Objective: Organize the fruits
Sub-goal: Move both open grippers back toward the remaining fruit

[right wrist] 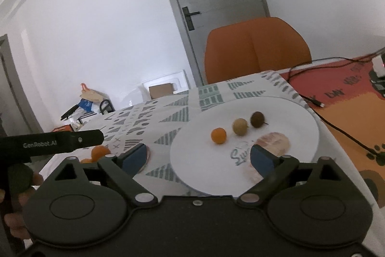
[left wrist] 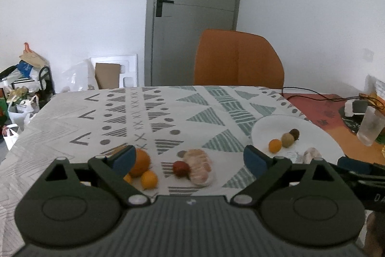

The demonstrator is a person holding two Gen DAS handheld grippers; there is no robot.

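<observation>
A white plate (left wrist: 320,136) (right wrist: 288,112) lies on the patterned tablecloth. On it sit a small orange fruit (left wrist: 275,145) (right wrist: 218,135), a tan round fruit (left wrist: 288,139) (right wrist: 240,126), a dark brown fruit (left wrist: 294,134) (right wrist: 257,119) and a pale pink peeled piece (right wrist: 273,140). On the cloth lie a large orange (left wrist: 140,161), a small orange (left wrist: 149,180), a red fruit (left wrist: 181,168) and a pink peeled citrus (left wrist: 199,166). My left gripper (left wrist: 190,158) is open above these. My right gripper (right wrist: 198,155) is open over the plate's near edge.
An orange chair (left wrist: 238,59) stands behind the table. A red mat (right wrist: 349,98) with a black cable (right wrist: 336,127) lies to the right, with a plastic cup (left wrist: 370,127). Bags and boxes (left wrist: 24,88) crowd the floor at left.
</observation>
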